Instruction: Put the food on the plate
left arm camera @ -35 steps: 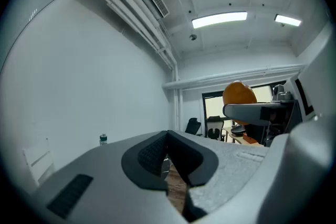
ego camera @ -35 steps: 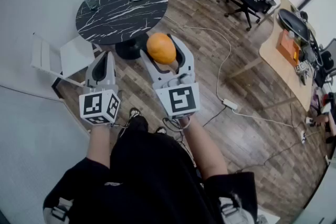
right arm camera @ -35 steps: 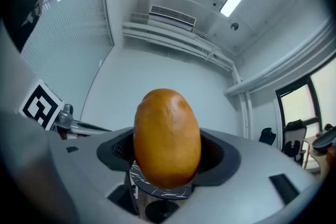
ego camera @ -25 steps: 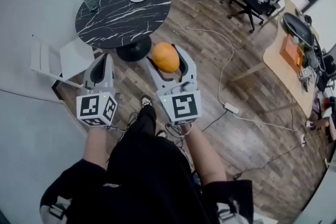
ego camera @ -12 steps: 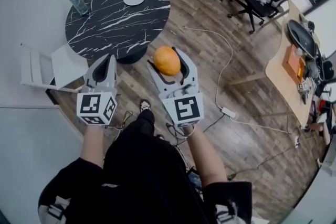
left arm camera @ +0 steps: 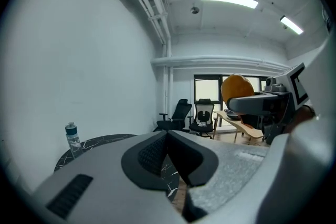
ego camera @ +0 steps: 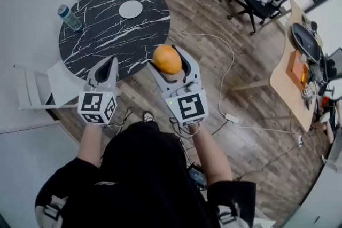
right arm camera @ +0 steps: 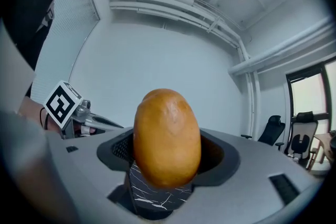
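My right hand-held gripper (ego camera: 169, 61) is clamped on the orange food (right arm camera: 167, 136), mid-frame, just beside the lower right edge of the round marble worktop (ego camera: 101, 40). My left hand-held gripper (ego camera: 108, 64) is closed on nothing. The white plate (ego camera: 130, 9) lies upper left, well apart from the food, and a bottle (ego camera: 69, 17) stands left of it.

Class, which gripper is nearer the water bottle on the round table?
Left. The left gripper hovers by the table's near edge, toward the water bottle; the right gripper, holding the orange food, is farther right.
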Demonstrator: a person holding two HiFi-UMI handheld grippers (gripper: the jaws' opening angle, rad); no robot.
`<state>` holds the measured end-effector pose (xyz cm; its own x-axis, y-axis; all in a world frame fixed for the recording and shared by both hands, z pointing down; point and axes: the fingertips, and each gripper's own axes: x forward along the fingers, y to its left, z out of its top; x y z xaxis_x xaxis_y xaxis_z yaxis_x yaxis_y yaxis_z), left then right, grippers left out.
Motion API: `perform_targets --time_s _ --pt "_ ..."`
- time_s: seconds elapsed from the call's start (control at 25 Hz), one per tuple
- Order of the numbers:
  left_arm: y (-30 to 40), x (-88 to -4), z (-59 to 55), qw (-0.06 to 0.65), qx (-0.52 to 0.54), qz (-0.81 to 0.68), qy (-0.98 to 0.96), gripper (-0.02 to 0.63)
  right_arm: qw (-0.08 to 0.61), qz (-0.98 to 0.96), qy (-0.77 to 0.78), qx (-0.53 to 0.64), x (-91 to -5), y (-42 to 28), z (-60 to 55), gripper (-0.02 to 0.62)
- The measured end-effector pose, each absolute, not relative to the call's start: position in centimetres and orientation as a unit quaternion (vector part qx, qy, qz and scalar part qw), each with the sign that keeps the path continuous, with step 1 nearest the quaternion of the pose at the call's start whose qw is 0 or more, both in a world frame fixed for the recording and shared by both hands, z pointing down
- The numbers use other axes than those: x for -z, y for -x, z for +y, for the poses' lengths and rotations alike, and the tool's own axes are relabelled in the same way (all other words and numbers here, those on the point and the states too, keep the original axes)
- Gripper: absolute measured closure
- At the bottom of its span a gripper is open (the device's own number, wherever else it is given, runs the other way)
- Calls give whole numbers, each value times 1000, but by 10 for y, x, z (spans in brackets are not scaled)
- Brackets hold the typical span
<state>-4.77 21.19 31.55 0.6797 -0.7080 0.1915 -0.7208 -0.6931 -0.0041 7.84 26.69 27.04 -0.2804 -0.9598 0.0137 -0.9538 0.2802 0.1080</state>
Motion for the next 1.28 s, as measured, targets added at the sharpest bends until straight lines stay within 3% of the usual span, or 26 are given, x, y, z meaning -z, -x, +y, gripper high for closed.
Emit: perform_targets --time_s 0.64,1.28 --pt "77 -363 136 91 -98 -408 -903 606 110 -835 -536 52 -297 -61 183 301" --pt "63 -406 19 151 -128 -463 -864 606 183 -882 -431 47 -324 -78 8 299"
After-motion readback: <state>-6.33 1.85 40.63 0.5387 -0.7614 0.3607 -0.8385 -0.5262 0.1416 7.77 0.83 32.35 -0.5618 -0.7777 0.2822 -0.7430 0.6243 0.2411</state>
